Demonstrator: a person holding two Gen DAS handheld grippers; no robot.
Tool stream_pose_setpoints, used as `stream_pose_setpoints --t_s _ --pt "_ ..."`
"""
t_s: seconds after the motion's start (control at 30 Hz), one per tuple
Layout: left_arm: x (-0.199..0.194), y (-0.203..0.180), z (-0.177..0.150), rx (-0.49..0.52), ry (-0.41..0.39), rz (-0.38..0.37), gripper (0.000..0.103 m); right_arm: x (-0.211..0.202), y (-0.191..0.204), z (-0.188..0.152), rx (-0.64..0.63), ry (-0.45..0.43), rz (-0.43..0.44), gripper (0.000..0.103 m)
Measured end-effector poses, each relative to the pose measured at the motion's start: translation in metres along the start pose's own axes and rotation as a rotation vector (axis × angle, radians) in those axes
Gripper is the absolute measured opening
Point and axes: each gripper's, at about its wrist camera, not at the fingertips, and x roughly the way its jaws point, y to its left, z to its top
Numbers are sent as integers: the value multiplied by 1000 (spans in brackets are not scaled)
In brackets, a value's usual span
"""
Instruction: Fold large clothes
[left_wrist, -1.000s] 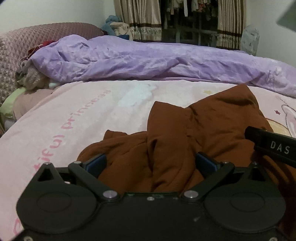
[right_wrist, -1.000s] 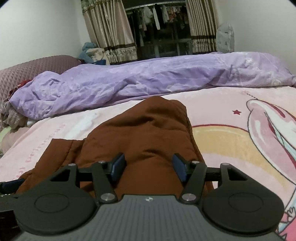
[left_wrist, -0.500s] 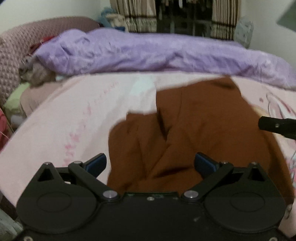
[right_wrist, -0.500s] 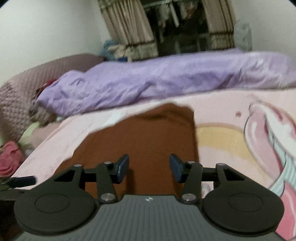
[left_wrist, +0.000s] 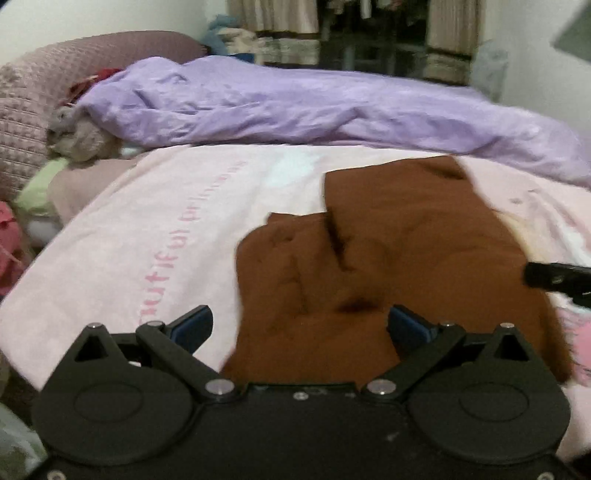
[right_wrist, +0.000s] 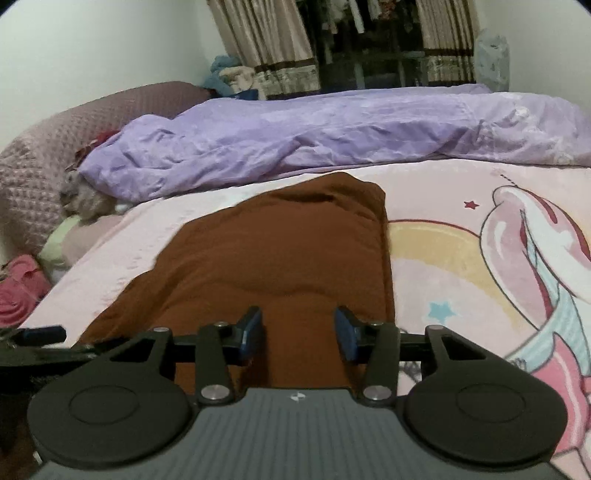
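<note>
brown garment (right_wrist: 280, 254), one, on pink bed (right_wrist: 443, 192); two tools: left tool (left_wrist: 299, 325) wide open, right tool (right_wrist: 298, 334) narrowing, both empty

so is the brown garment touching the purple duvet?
Apart. In the right wrist view a strip of pink blanket shows between the far edge of the brown garment and the purple duvet.

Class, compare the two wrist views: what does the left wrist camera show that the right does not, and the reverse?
Only the left wrist view shows the pink lettering on the blanket and the garment's ragged left edge. Only the right wrist view shows the cartoon unicorn print. Both share the brown garment, the purple duvet, the curtains and the quilted headboard.
</note>
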Motion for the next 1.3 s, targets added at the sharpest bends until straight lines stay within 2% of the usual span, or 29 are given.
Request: stream_pose_setpoints --t_s 0.03,0.1,0.17,0.27,0.4,0.53,0.6,0.67,0.73,0.83,0.93,1.03,1.13,1.2,1.3 --pt "-5 -3 -4 19 7 -16 103 -3 2 -4 -16 22 8 54" --pt "0 -11 -14 81 24 15 103 1 5 -14 -50 85 4 49" --pt "22 -16 -28 122 91 23 103 17 4 -28 -77 120 -7 48" --pt "41 -14 -36 58 129 -9 103 21 2 -34 -60 102 -7 48" --pt "11 -13 -22 73 85 17 103 -5 6 -22 -65 105 -15 48" --pt "-15 -1 -19 30 39 24 103 -22 -2 -19 -66 100 -28 48" --pt "-1 2 -24 32 80 56 103 -15 -7 -22 -65 130 -45 48" --pt "21 5 -31 31 155 50 103 2 -14 -29 -51 176 -50 48" --pt "27 5 -37 -10 163 34 103 9 -17 -34 -35 174 -54 54" --pt "22 0 -37 -5 148 50 103 5 -15 -32 -32 164 -52 55" --pt "17 -1 -34 -3 136 49 103 1 -15 -31 -36 151 -54 61" --pt "11 5 -31 -37 120 41 103 -1 -17 -30 -40 145 -60 65" --pt "18 17 -22 -33 117 44 103 -2 -17 -26 -49 136 -69 73" --pt "15 30 -17 -80 97 34 103 -5 -22 -21 -38 117 -81 82" --pt "13 55 -4 -209 69 3 103 -8 -34 -11 3 76 -114 85"
